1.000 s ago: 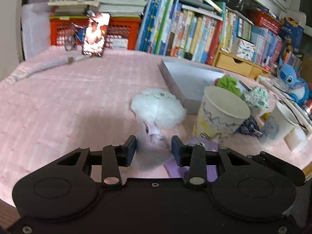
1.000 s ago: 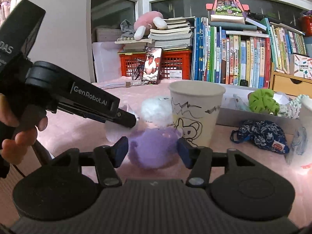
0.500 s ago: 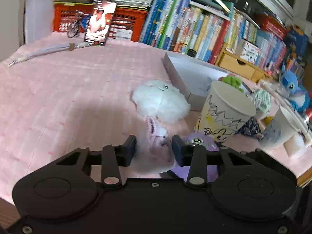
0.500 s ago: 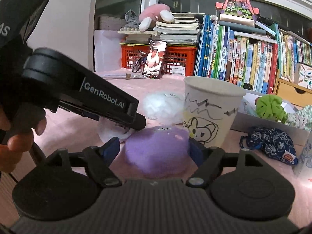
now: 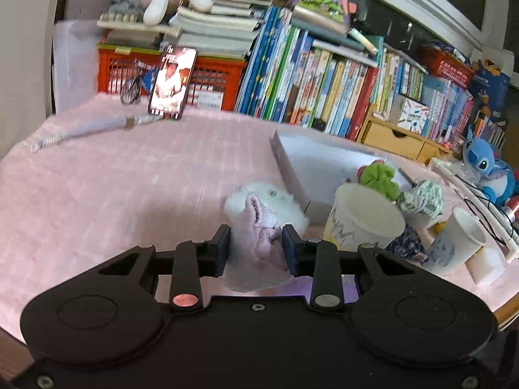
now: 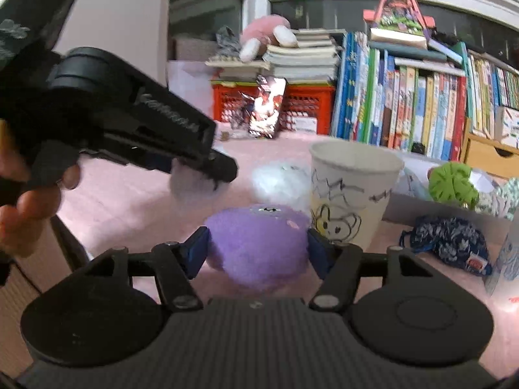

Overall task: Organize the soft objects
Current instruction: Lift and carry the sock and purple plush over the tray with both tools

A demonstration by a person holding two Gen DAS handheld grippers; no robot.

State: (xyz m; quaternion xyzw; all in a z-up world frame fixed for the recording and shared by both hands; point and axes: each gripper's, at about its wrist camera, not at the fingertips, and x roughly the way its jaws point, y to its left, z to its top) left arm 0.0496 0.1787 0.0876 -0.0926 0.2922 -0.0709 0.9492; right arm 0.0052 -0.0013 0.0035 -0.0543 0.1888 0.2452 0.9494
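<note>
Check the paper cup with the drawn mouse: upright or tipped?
Upright. The paper cup stands on the pink cloth with its open rim up and level; its inside is not visible.

Left of the paper cup (image 5: 363,223) the pink tabletop (image 5: 113,194) lies open as far as the phone (image 5: 172,82) and cable (image 5: 84,129). Behind the cup stands the grey box (image 5: 292,165); right of it crowd scrunchies, a dark pouch (image 6: 447,243) and a second cup (image 5: 460,243).

Crowded bookshelf (image 5: 340,87) beneath dark windows (image 6: 204,9)
</note>
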